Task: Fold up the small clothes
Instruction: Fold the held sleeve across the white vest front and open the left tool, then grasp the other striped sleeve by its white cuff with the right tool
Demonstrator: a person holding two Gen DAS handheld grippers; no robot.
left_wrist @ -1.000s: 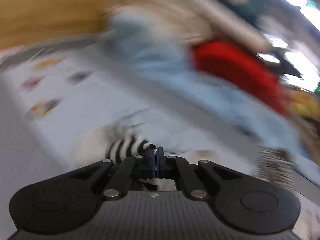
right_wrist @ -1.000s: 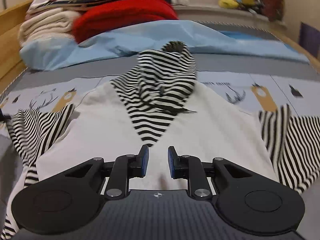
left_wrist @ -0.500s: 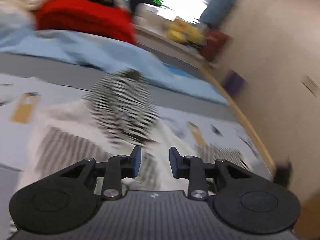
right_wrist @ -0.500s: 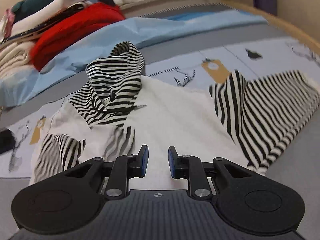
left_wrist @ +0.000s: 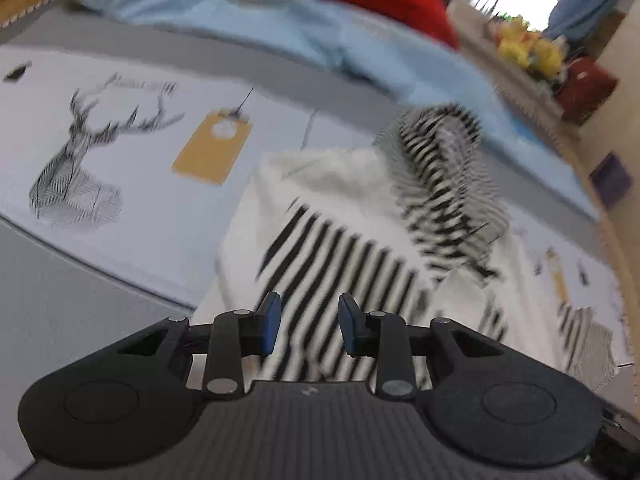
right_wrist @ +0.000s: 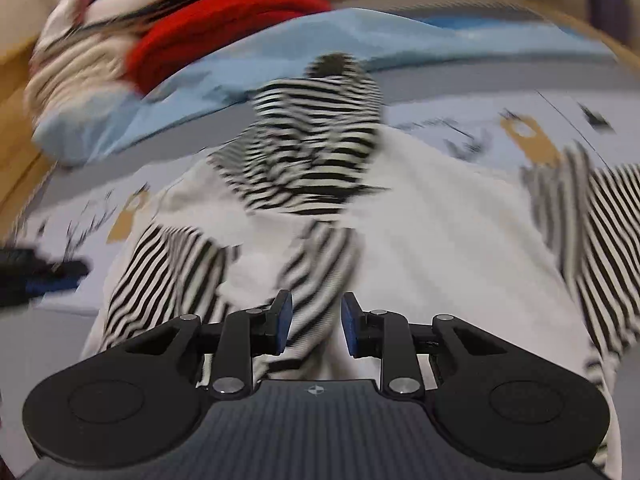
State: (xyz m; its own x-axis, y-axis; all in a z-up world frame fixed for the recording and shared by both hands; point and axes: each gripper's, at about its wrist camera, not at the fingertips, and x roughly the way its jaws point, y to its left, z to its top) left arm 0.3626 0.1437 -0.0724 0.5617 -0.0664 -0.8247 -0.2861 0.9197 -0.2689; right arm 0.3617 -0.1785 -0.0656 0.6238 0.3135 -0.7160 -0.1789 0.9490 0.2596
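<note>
The white hooded top (right_wrist: 432, 216) lies flat on the printed bed sheet (left_wrist: 132, 184), hood (right_wrist: 320, 136) toward 12 o'clock, long axis running 6 to 12. Left gripper (left_wrist: 308, 326) fingers are spread, empty, over its folded striped sleeve (left_wrist: 340, 264); right gripper (right_wrist: 316, 326) fingers are opening, nothing clamped

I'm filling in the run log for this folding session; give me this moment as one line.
stage: sleeve folding | garment: white hoodie, left striped sleeve folded in | left gripper: open, empty | right gripper: opening, empty
</note>
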